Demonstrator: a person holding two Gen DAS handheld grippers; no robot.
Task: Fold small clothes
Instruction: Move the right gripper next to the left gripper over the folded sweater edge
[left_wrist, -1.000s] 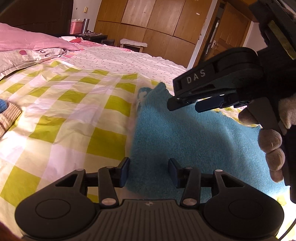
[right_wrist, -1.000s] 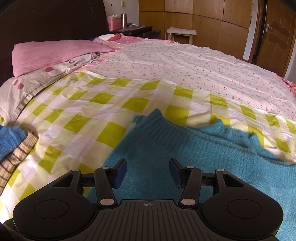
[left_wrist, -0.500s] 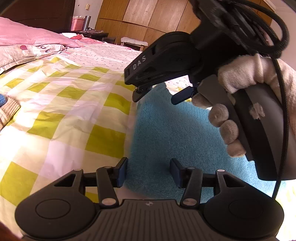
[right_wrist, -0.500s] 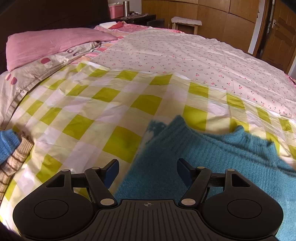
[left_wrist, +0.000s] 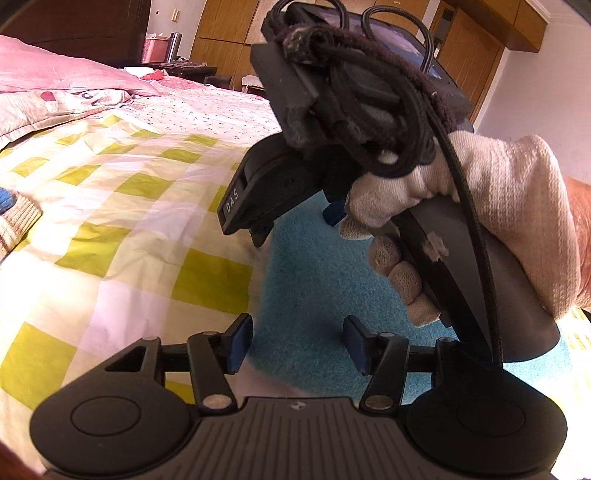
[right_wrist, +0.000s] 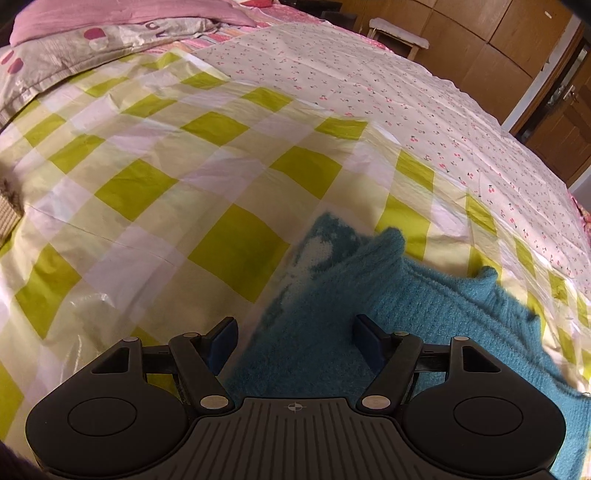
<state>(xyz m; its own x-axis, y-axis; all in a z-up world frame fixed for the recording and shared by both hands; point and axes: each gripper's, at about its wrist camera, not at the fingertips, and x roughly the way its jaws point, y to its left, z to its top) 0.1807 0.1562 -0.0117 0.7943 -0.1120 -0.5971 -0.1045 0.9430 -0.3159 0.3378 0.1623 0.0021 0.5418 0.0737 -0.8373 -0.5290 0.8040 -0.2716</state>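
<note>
A: The right gripper (right_wrist: 293, 345) has swung in across the left's view and dipped toward the sweater (right_wrist: 406, 317) since a second ago, and its jaws have spread wider on the way.

B: Where's the sweater?

A: Flat on the checked sheet (right_wrist: 155, 192), teal knit, one corner poking up just ahead of the right fingertips. Nothing's pinched; the right jaws stand wide above the knit.

B: And the left gripper (left_wrist: 297, 343)?

A: Parked low over the sweater's near edge, jaws about halfway and opening, fabric beneath them but no pad pressing on it. The gloved hand (left_wrist: 480, 206) fills much of its view.

B: So which step?

A: Looks like lining up for a grab before a fold. Next, I'd say, the right needs to drop onto that corner and close, the left to nip the near edge, so both lift together.
</note>
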